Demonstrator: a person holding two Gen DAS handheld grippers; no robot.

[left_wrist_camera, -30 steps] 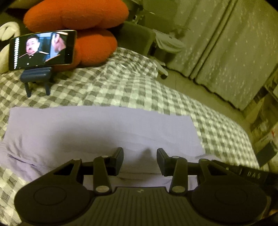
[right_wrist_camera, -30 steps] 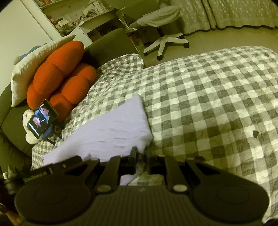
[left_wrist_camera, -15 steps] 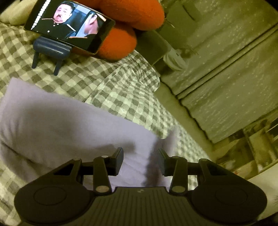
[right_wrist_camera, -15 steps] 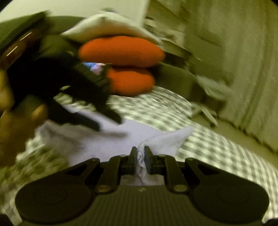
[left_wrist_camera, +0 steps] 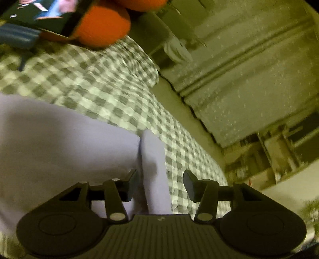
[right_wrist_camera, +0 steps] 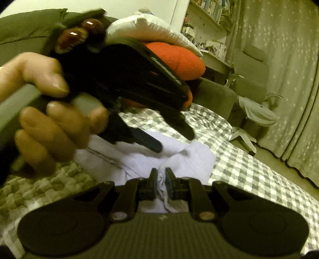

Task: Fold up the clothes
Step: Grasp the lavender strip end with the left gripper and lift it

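Note:
A pale lilac garment (left_wrist_camera: pixel 59 143) lies on the checked bedspread (left_wrist_camera: pixel 95 83). My left gripper (left_wrist_camera: pixel 159 185) is open, low over the garment's right end, where a folded-over flap (left_wrist_camera: pixel 153 159) rises between the jaws. My right gripper (right_wrist_camera: pixel 160 179) is shut on a bunched edge of the garment (right_wrist_camera: pixel 191 159) and holds it lifted over the flat part. In the right wrist view the left gripper (right_wrist_camera: pixel 169 139) with the hand holding it (right_wrist_camera: pixel 49 119) hovers open just above the cloth, to the left.
Orange cushions (left_wrist_camera: pixel 103 27) and a phone on a stand (left_wrist_camera: pixel 39 14) sit at the bed's head. A white pillow (right_wrist_camera: pixel 151 29), a swivel chair (right_wrist_camera: pixel 257 117), curtains (left_wrist_camera: pixel 249 69) and shelves (right_wrist_camera: pixel 209 18) surround the bed. The bed edge (left_wrist_camera: pixel 179 111) runs to the right.
My right gripper has carried the garment's end up and leftward over the rest, folding it. My left gripper has tilted and moved closer to the cloth, still open.

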